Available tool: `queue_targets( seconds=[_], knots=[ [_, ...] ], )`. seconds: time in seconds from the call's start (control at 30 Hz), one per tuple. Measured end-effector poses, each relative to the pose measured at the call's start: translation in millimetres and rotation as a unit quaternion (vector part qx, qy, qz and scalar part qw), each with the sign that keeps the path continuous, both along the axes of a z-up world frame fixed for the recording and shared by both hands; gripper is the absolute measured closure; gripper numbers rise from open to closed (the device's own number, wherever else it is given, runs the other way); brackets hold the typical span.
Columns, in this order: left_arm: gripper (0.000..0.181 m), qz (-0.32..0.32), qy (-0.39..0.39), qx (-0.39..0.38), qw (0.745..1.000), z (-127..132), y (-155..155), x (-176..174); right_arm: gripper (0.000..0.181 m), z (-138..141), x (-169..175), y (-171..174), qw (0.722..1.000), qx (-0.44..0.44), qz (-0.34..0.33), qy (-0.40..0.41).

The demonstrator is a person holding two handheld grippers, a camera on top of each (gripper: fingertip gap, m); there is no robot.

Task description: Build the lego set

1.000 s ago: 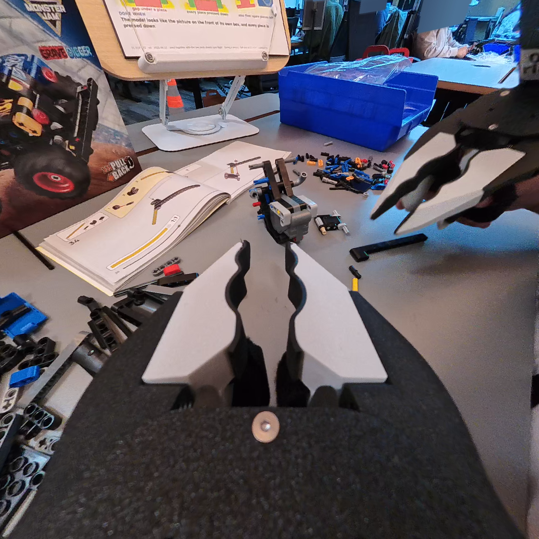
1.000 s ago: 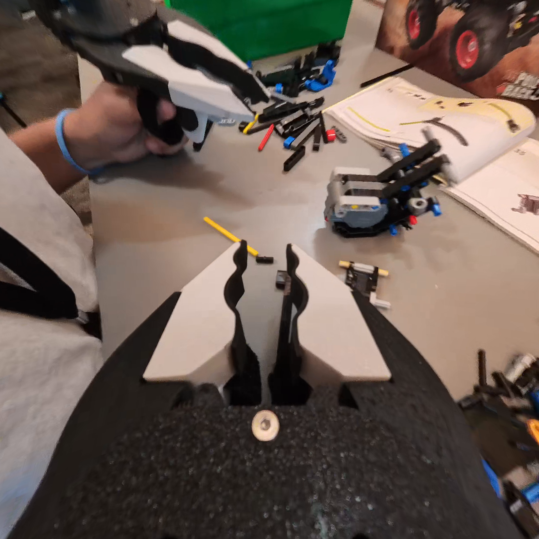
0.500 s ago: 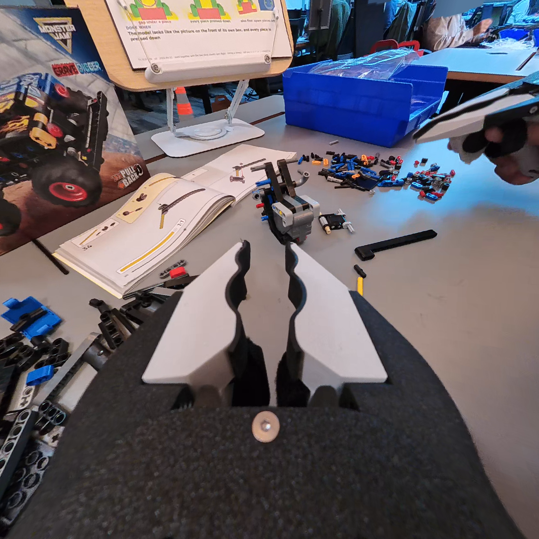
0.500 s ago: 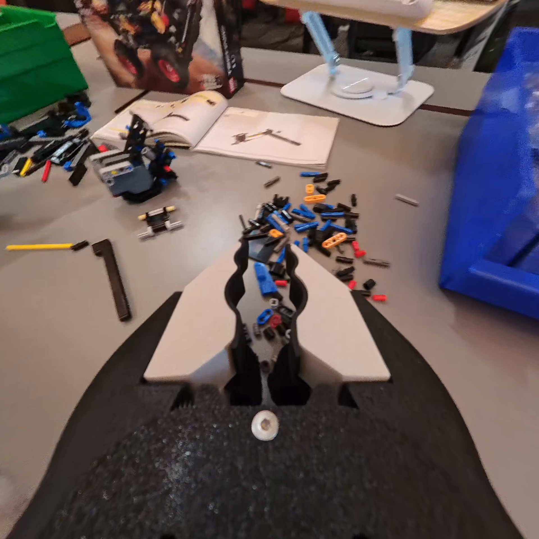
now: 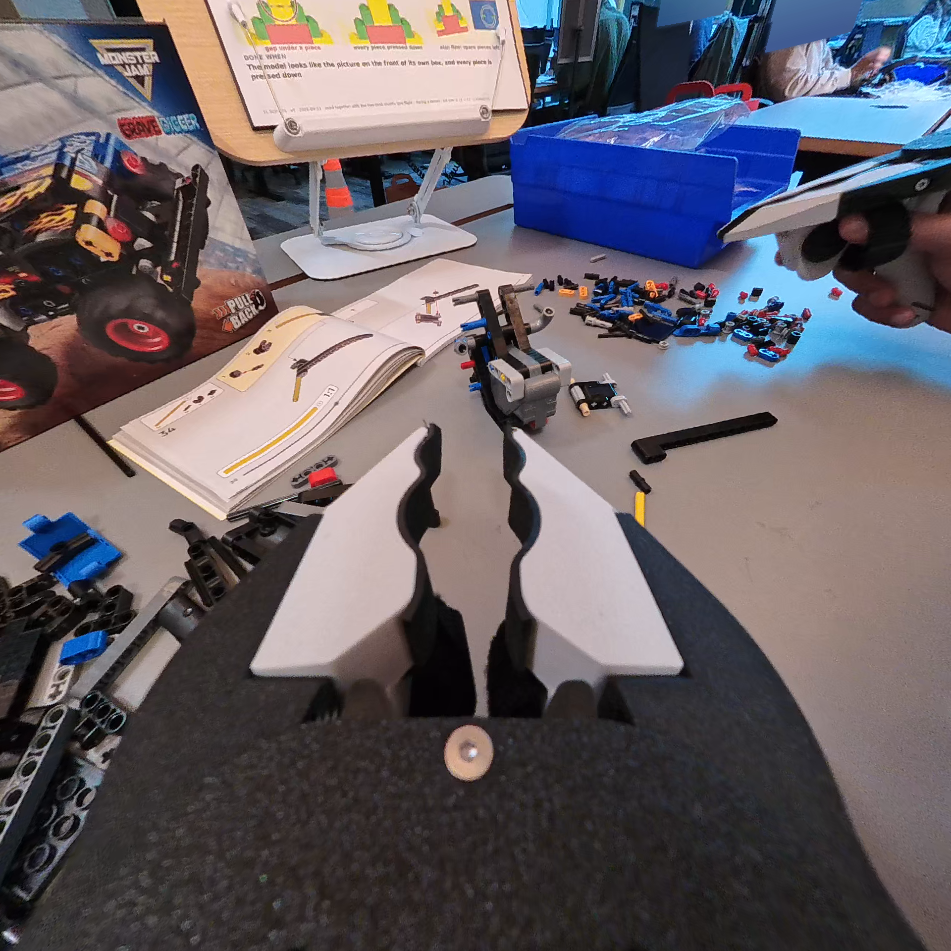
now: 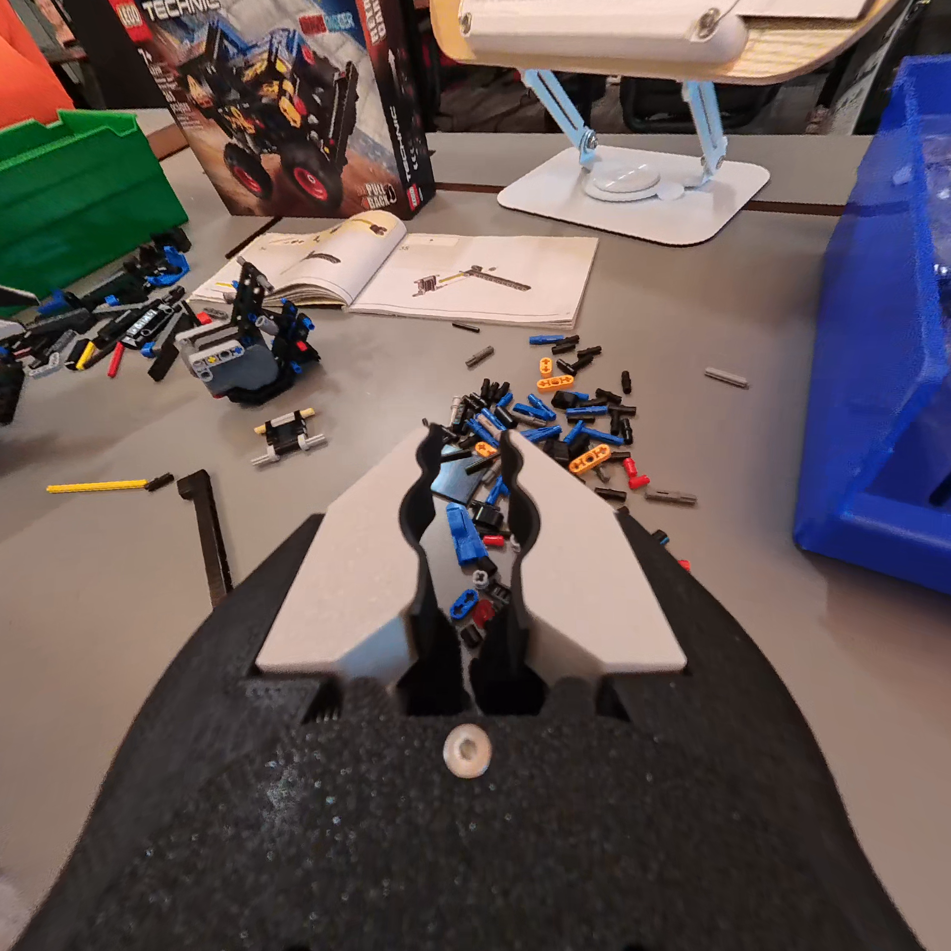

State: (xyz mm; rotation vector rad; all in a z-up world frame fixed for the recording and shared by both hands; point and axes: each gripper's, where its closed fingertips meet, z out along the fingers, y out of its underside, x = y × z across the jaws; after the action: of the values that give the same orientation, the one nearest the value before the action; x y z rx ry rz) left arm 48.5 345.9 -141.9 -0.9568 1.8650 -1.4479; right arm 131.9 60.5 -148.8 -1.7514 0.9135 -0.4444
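Observation:
A part-built grey, black and blue model [image 5: 514, 370] stands mid-table beside the open instruction booklet [image 5: 288, 391]; it also shows in the right wrist view [image 6: 242, 355]. My left gripper [image 5: 471, 437] is open and empty, just short of the model. My right gripper [image 6: 468, 437] is open and empty, held over a scatter of small blue, black, orange and red pins [image 6: 556, 427]. In the left wrist view the right gripper [image 5: 823, 200] shows at the right edge above that scatter [image 5: 684, 314]. A small black sub-assembly [image 6: 288, 435] with grey axles lies near the model.
A black L-shaped beam [image 6: 206, 530] and a yellow axle [image 6: 95, 486] lie on the grey table. Black beams are piled at the left [image 5: 67, 643]. The set's box [image 6: 288, 103], a green bin [image 6: 77, 200], a blue bin [image 6: 885, 360] and a document stand [image 6: 633, 190] ring the work area. Left tips to right tips: about 30 centimetres. Left tips and right tips are each some 15 centimetres from the small black sub-assembly [image 6: 288, 435]. It is also in sight in the left wrist view [image 5: 603, 388].
My right gripper swung away from the black beam and the model to hover over the small-pin scatter by the blue bin. My left gripper stayed open, almost still.

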Motion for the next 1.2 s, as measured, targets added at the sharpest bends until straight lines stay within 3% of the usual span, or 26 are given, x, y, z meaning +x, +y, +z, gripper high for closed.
queue_targets(
  seconds=[0.23,0.4,0.8,1.03,1.2],
  knots=[
    [0.159,-0.004,-0.001,-0.003,1.000,1,0,-1,0.164,-10,12,-7,0.996,-0.083,-0.033,-0.012],
    [0.159,-0.006,-0.002,0.002,1.000,0,-2,-1,0.162,-41,26,-22,0.984,-0.170,-0.045,0.013],
    [0.159,-0.005,0.006,0.001,1.000,-2,-2,0,0.162,-64,50,-12,0.980,-0.187,-0.019,0.063],
    [0.159,-0.008,0.017,-0.003,1.000,-4,-2,1,0.174,-63,50,-11,0.977,-0.202,-0.020,0.056],
    [0.159,-0.009,0.016,-0.002,1.000,-4,-2,1,0.175,-34,43,-4,0.982,-0.188,-0.013,0.007]
  ],
)
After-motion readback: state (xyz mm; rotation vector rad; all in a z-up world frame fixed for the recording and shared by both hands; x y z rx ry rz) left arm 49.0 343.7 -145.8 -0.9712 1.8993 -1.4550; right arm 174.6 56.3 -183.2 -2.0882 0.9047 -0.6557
